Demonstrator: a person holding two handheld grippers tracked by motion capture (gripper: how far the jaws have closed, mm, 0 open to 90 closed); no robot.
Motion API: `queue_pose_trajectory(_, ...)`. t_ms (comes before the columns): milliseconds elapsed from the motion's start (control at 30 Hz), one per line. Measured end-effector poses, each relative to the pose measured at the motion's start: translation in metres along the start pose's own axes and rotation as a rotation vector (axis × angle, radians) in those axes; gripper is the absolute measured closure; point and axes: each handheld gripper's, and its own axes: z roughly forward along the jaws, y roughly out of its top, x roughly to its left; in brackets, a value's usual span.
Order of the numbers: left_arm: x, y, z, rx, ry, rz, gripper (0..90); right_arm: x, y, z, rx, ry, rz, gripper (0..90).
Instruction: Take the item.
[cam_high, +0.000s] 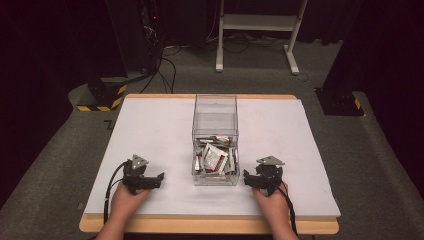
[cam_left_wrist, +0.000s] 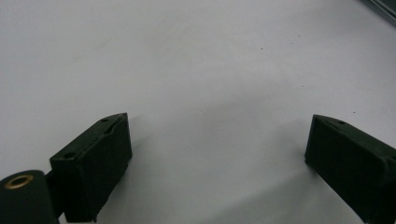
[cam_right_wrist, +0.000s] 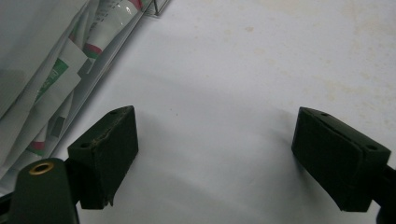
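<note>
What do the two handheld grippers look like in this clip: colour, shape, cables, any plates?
Both the left gripper and right gripper are black, each topped by a grey three-cornered plate and trailing a black cable. Each has two blocky black jaws; a brass-coloured ring sits beside one jaw.

I have the box (cam_high: 215, 140) standing on the table (cam_high: 150, 125) at its middle, and the packets (cam_high: 215, 159) lie heaped inside it, crowded into the near end. My left gripper (cam_high: 161, 178) rests on the table to the left of the box, well apart from it; my right gripper (cam_high: 246, 179) rests to the right, just beside the box's near corner (its own view has the box wall (cam_right_wrist: 116, 44) at the left). A stand (cam_high: 257, 30) sits on the floor behind the table.
</note>
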Motion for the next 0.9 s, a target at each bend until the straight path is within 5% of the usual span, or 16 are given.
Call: queue_pose_trajectory(900,0.0000,0.0000,0.0000,0.000,0.000,0.000,7.3,-0.0011,-0.0025,-0.0053,0.010,0.016,-0.007,19.1)
